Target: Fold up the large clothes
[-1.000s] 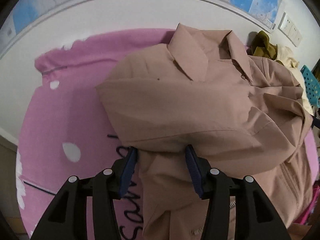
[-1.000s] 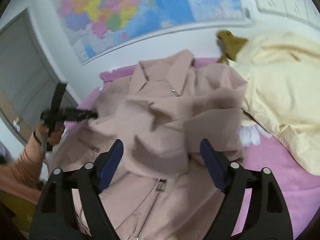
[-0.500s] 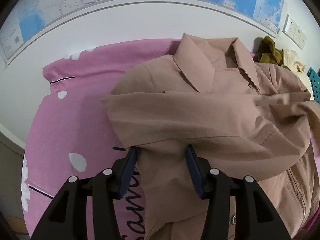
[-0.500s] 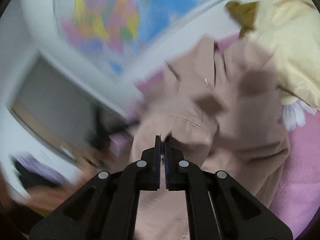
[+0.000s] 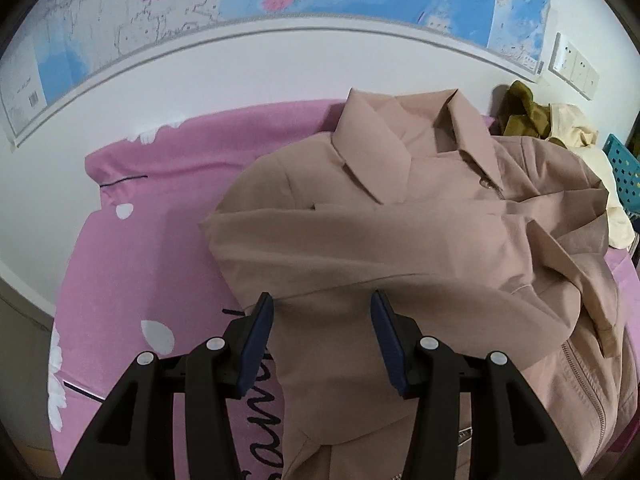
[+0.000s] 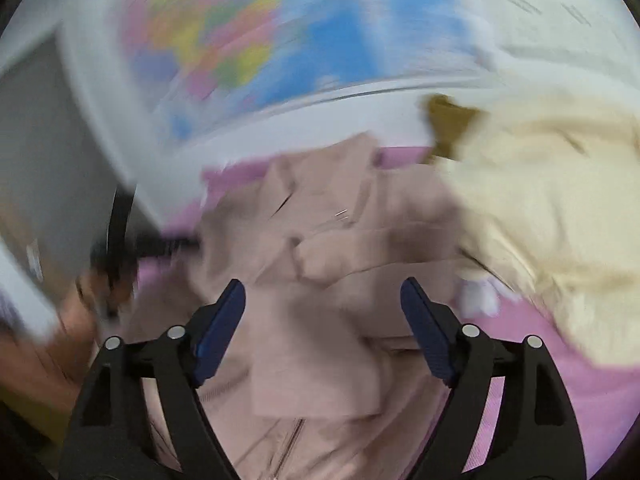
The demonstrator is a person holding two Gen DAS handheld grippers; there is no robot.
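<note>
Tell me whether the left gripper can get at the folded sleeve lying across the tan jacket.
Probably yes. The left gripper has its jaws partly apart just short of the sleeve's lower edge, with the tan jacket lying beneath it and nothing between. The right gripper, jaws opening, holds nothing.

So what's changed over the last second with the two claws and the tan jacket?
The right claw snapped shut half a second ago and its jaws are opening again now, wide, with nothing pinched between them; its view is blurred from moving. The tan jacket has its sleeve laid flatter across the chest. The left claw stays half open over the jacket's side. The pink sheet and cream garment are unchanged.
</note>
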